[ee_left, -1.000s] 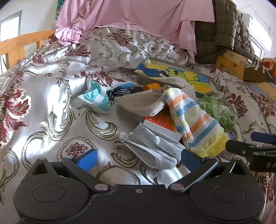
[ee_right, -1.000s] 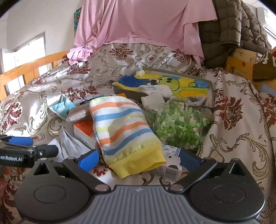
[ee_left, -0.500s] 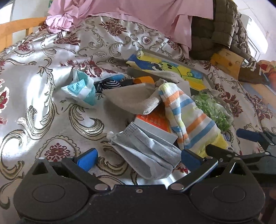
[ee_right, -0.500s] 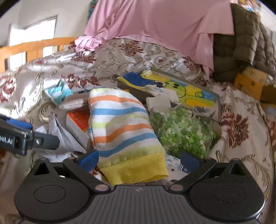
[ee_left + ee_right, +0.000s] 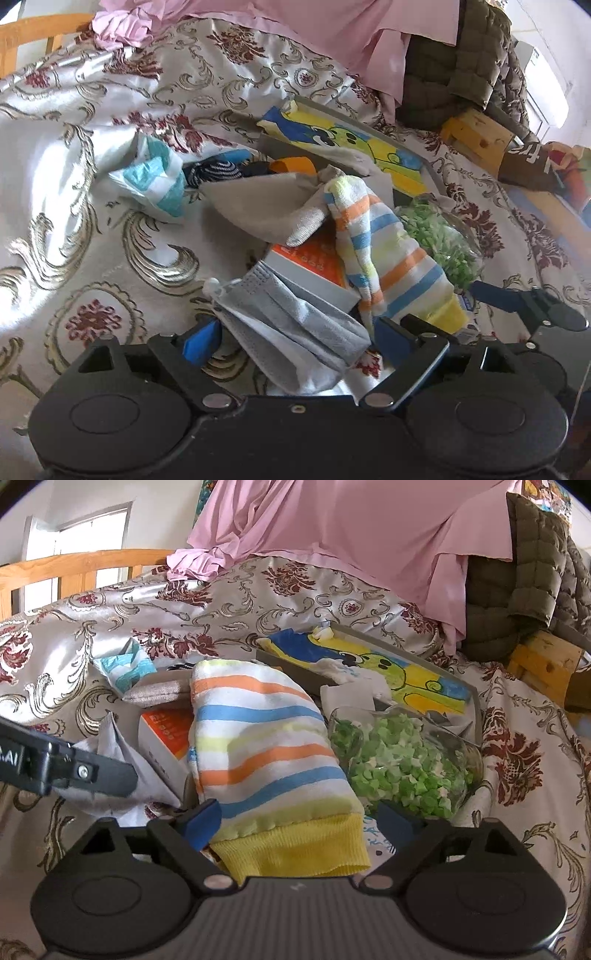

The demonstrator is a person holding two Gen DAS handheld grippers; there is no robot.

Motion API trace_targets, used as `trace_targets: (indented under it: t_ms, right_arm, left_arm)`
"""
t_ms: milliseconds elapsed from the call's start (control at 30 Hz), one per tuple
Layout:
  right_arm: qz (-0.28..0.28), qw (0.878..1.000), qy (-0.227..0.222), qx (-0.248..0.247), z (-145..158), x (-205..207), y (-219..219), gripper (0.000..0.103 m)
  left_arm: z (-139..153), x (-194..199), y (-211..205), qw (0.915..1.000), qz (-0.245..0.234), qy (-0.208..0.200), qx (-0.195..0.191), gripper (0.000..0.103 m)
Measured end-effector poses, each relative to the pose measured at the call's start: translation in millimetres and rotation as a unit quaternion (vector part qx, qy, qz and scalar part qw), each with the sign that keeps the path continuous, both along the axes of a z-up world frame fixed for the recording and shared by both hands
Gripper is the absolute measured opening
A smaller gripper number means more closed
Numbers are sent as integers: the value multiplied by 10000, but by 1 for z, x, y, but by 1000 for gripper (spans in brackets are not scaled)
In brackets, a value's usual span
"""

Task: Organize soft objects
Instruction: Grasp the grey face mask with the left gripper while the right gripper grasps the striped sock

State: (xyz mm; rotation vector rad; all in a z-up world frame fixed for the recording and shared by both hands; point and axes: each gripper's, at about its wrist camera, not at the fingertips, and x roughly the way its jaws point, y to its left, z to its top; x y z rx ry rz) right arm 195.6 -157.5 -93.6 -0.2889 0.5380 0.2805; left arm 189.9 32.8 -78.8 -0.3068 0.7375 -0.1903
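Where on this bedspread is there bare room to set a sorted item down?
Free: the floral satin bedspread left of the grey face mask and below the teal-white wrapper. Crowded: the middle, from the striped sock to the clear bag of green bits.

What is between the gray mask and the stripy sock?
An orange-and-white box lies between the gray mask and the stripy sock, partly tucked under both. The left wrist view shows it best.
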Motion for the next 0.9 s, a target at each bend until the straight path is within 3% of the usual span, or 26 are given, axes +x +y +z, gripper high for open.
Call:
trace_targets:
  t_ms: [333,667,900]
  right_arm:
    - [2,9998,96,-147,-5,2,5,77]
    - [22,9994,98,-323,-11,3,10,61]
    - [166,9990,55,-417,-13,0,14,38]
  left_arm:
    - [-9,5,-1,9986,13,204,-481,65]
    - [-14,11,-2,9974,127,370,-606,43]
    - [-16,9,1,9968,171,400,-669,17]
